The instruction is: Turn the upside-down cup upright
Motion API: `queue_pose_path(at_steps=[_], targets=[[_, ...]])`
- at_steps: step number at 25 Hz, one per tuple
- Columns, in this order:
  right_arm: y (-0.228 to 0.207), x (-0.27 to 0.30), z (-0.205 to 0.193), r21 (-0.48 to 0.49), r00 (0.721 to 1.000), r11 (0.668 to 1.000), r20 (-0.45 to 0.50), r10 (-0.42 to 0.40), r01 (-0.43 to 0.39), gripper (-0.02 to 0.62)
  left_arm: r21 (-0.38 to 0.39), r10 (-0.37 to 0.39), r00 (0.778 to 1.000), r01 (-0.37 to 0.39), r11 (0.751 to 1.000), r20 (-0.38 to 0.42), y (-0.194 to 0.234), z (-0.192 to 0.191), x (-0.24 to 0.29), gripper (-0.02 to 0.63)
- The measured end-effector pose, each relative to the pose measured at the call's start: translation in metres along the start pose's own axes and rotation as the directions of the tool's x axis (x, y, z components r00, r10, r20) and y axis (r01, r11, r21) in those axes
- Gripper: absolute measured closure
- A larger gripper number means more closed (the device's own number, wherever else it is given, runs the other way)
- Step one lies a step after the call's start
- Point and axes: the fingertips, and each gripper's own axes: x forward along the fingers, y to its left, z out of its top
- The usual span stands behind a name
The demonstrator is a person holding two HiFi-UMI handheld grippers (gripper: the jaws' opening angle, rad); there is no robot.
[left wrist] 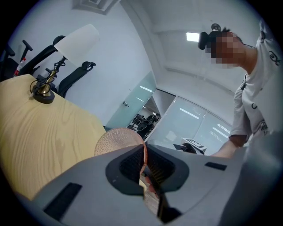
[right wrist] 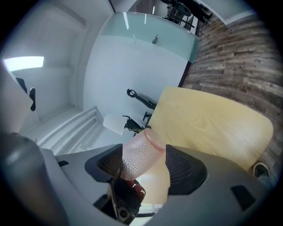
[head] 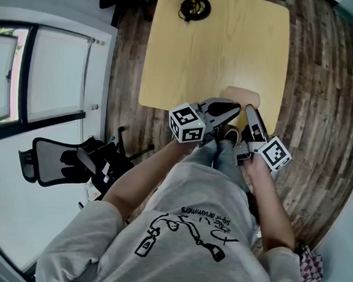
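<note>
Pale wooden table [head: 231, 45], near edge: pink dimpled cup [right wrist: 139, 154] between two grippers.
Left gripper [left wrist: 145, 165] pinched tight on the cup's thin wall; right gripper [right wrist: 143, 170] spread wide, dimpled body tilted between its pads. Black-and-white square markers on both cubes [head: 187, 123]; looping print on grey shirt [head: 188, 228] behind the tools, lettering too small to read. Beyond the tips, bare tabletop out to a lamp [head: 195, 6] at the far edge; plank floor [head: 325, 87] to the right, office chair [head: 60, 159] well off left.

Before me, the pale-pink translucent plastic cup [right wrist: 139, 156] looks finely dimpled; the light wooden tabletop [head: 212, 55] looks smooth and matt.
</note>
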Motion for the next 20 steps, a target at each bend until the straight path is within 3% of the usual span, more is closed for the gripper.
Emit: queue_pose_path(at_steps=[5, 13, 16, 20], targets=[[-0.003, -0.001, 0.001, 0.135, 0.999, 0.991, 0.034, 0.02, -0.024, 0.284, -0.05, -0.021, 0.999, 0.023, 0.998, 0.042, -0.005, 0.001, -0.001, 0.583], [-0.004, -0.002, 0.005, 0.333, 0.986, 0.933, 0.137, 0.091, -0.132, 0.261, -0.094, -0.06, 0.993, 0.069, 0.993, 0.098, -0.014, 0.008, 0.0, 0.583], [-0.003, -0.005, 0.011, 0.373, 0.975, 0.911, 0.191, 0.11, -0.176, 0.258, -0.116, -0.067, 0.99, 0.081, 0.99, 0.121, -0.018, 0.009, 0.001, 0.583], [0.001, -0.005, 0.015, 0.376, 0.968, 0.905, 0.221, 0.121, -0.199, 0.258, -0.129, -0.071, 0.99, 0.087, 0.988, 0.119, -0.023, 0.007, 0.003, 0.583]])
